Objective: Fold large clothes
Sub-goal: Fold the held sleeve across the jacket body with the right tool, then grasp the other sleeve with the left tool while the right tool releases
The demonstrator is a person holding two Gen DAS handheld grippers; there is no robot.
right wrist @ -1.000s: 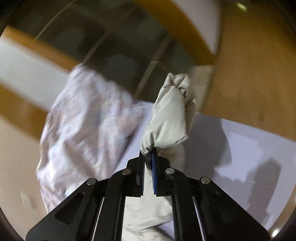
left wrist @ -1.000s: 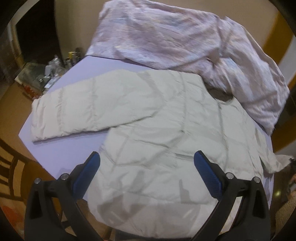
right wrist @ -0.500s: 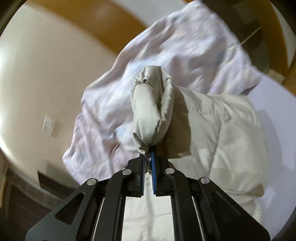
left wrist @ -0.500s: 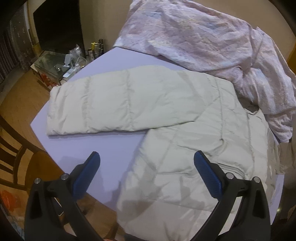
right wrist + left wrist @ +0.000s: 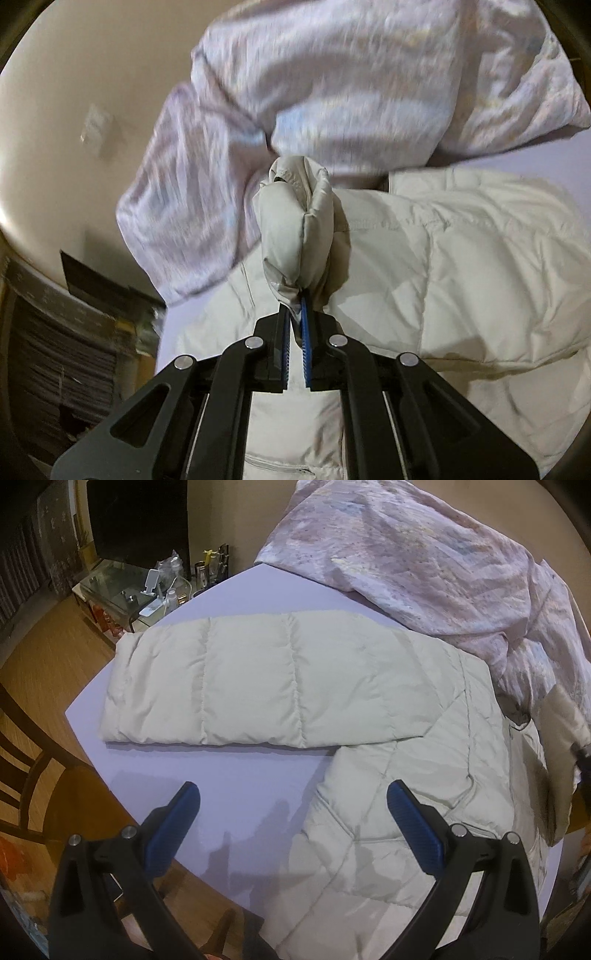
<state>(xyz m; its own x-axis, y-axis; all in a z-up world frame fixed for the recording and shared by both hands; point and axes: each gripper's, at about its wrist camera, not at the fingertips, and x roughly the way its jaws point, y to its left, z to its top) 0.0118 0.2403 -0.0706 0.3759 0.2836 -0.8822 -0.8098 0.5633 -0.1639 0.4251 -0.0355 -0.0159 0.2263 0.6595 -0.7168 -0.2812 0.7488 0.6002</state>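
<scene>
A cream quilted puffer jacket [image 5: 388,775] lies spread on a lavender table [image 5: 229,768], one sleeve [image 5: 251,679] stretched out to the left. My left gripper [image 5: 291,812] is open and empty, hovering above the table and the jacket's lower edge. My right gripper [image 5: 295,306] is shut on the cuff of the other sleeve [image 5: 291,229], holding it raised above the jacket's body [image 5: 461,277]. That raised sleeve shows at the right edge of the left wrist view [image 5: 561,738].
A crumpled pink-lavender patterned blanket [image 5: 424,554] lies at the table's far side, touching the jacket; it also shows in the right wrist view [image 5: 332,74]. A wooden chair [image 5: 33,768] stands at the left. A glass stand with small items [image 5: 147,590] sits beyond the table's corner.
My right gripper has swung the held sleeve from beside the table to over the jacket's body. My left gripper has shifted left, toward the stretched-out sleeve.
</scene>
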